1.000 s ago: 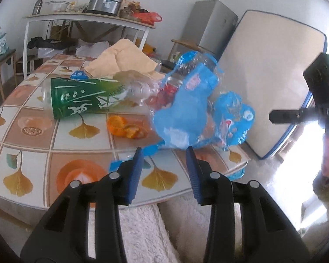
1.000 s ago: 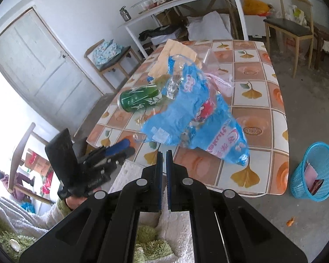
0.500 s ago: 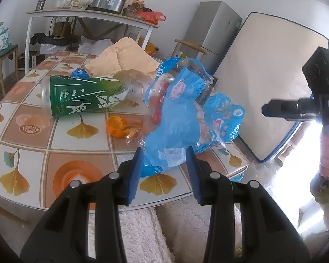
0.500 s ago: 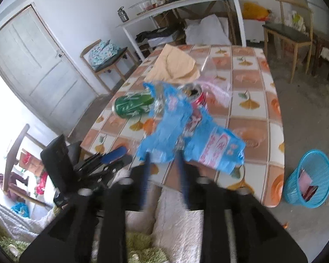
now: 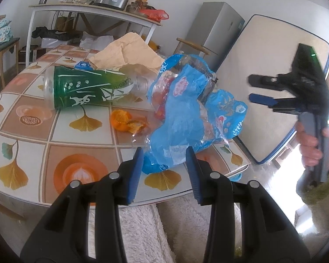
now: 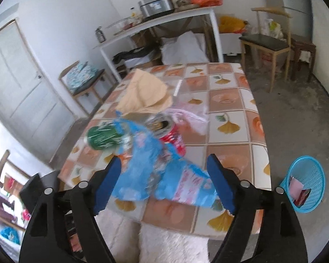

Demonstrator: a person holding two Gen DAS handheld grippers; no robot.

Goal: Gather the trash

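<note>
In the left wrist view, the left gripper (image 5: pixel 163 169) hovers low at the near edge of the desk (image 5: pixel 33 144), its blue-padded fingers (image 5: pixel 134 175) part-way apart and grasping nothing; the lower edge of the crumpled blue plastic wrapper (image 5: pixel 186 118) shows just beyond the gap, but the pads do not seem to press on it. That thin, glossy, crinkled wrapper lies heaped on the tiled, ginkgo-patterned oilcloth near the front corner, likely because it is the nearest piece of trash and the easiest to reach. Behind it a clear plastic bottle (image 5: pixel 87 89) with a green label lies on its side, smooth and cylindrical; bits of orange peel (image 5: pixel 126 123) sit between bottle and wrapper, and a creased sheet of tan paper (image 5: pixel 125 53) is tented further back. At the right a hand holds the right gripper (image 5: pixel 263 92) off the desk's edge, seen side-on. In the right wrist view, somewhat blurred, that gripper's fingers (image 6: pixel 219 186) are opening wide, with the wrapper framed between them but not touched, which reads as lining up for a grab. A dented red can (image 6: pixel 172 134), metallic and cylindrical, rests against the wrapper beside the bottle, and a filmy pinkish bag (image 6: pixel 190 116) lies just behind. A blue mesh basket (image 6: pixel 307 179) stands on the floor at the desk's right, already holding some scraps, and is probably where the trash belongs.
</note>
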